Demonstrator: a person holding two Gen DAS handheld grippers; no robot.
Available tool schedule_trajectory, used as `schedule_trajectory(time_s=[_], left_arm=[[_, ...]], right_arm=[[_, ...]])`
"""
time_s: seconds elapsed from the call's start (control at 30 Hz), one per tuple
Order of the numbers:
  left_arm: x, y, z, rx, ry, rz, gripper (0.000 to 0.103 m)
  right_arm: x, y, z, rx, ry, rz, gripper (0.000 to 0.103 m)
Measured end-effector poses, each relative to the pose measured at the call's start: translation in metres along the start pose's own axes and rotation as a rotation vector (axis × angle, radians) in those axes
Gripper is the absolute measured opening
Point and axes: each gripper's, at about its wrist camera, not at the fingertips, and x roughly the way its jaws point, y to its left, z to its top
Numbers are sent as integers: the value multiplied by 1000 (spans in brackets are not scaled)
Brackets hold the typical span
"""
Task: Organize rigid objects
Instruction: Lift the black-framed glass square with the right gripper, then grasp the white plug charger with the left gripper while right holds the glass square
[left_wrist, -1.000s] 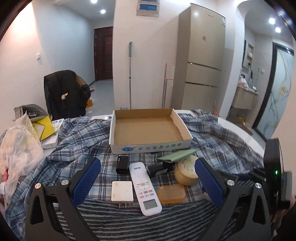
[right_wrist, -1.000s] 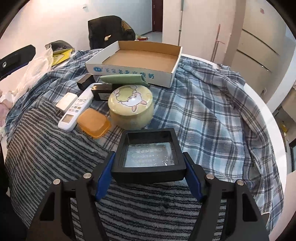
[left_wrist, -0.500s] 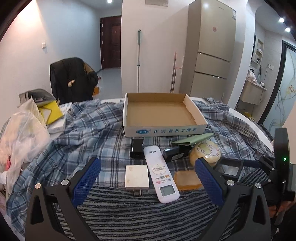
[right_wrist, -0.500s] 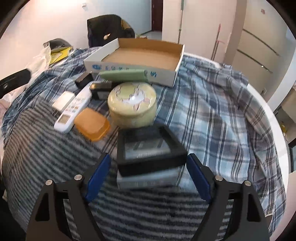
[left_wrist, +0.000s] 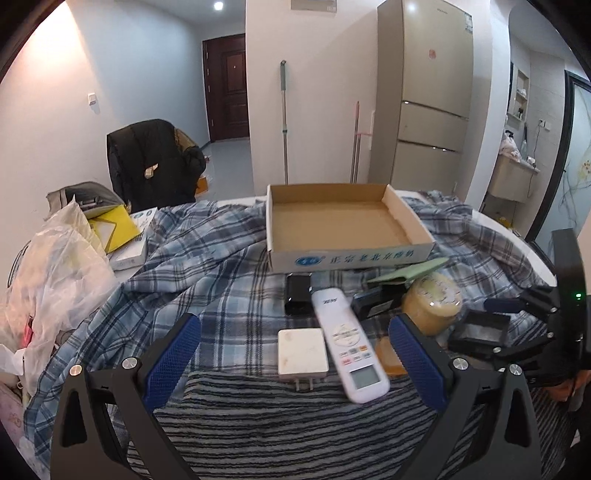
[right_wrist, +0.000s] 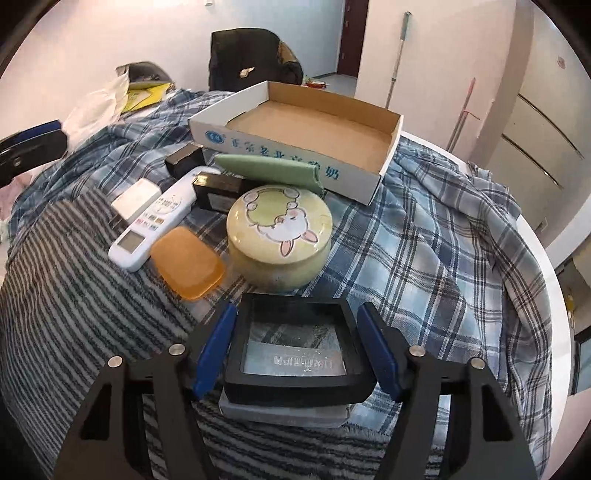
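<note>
1. Nothing organized yet: the tray (right_wrist: 314, 122) sits empty, while remote (right_wrist: 151, 225), charger (right_wrist: 135, 197), orange box (right_wrist: 188, 262), round tin (right_wrist: 279, 236), green case (right_wrist: 266, 173) and two black blocks lie on the cloth in front of it.

2. My right claw (right_wrist: 297, 354) is closing on the black frame (right_wrist: 295, 350), pads at its sides, near the table edge.

3. My left claw (left_wrist: 295, 354) hangs spread above the charger, pinching nothing.

4. Half a second ago the frame sat loose and tilted between wider jaws; now it sits square between the pads.
</note>
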Motion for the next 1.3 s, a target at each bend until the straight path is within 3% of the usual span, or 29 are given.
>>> schedule_trajectory(time_s=[0.27, 0.3, 0.37, 0.43, 0.57, 0.67, 0.7, 0.77, 0.9, 1.03, 1.1, 1.2, 1.3], left_arm=[[-4, 14, -10, -24, 26, -17, 103], [-4, 14, -10, -19, 26, -14, 103], [-6, 12, -9, -12, 24, -11, 103], [-8, 11, -7, -5, 16, -15, 103], [-12, 7, -6, 10, -5, -18, 103], [-12, 6, -5, 17, -4, -21, 103], [-11, 6, -5, 18, -4, -19, 103], [-8, 7, -5, 20, 0, -4, 103], [3, 13, -4, -1, 36, 3, 103], [11, 22, -2, -22, 58, 6, 103], [15, 26, -1, -32, 71, 7, 103], [29, 29, 3, -63, 139, -48, 103], [44, 26, 3, -64, 198, -69, 89]], right_arm=[[2, -6, -1, 32, -9, 19, 70], [2, -7, 0, 41, -2, 22, 74], [2, -11, 0, 69, -5, 17, 91], [1, -15, -1, 98, -36, 41, 92], [8, -16, -2, 111, -16, 93, 92], [14, -16, -3, 109, 2, 72, 91], [14, -17, -4, 116, 4, 71, 87], [18, -17, -6, 123, 32, 60, 69], [12, -22, -8, 169, 24, 35, 69], [-12, -25, -6, 234, -42, 4, 69], [-29, -19, -1, 235, -103, -60, 69], [-50, -8, 7, 246, -207, -149, 69], [-58, 0, 14, 265, -248, -175, 69]])
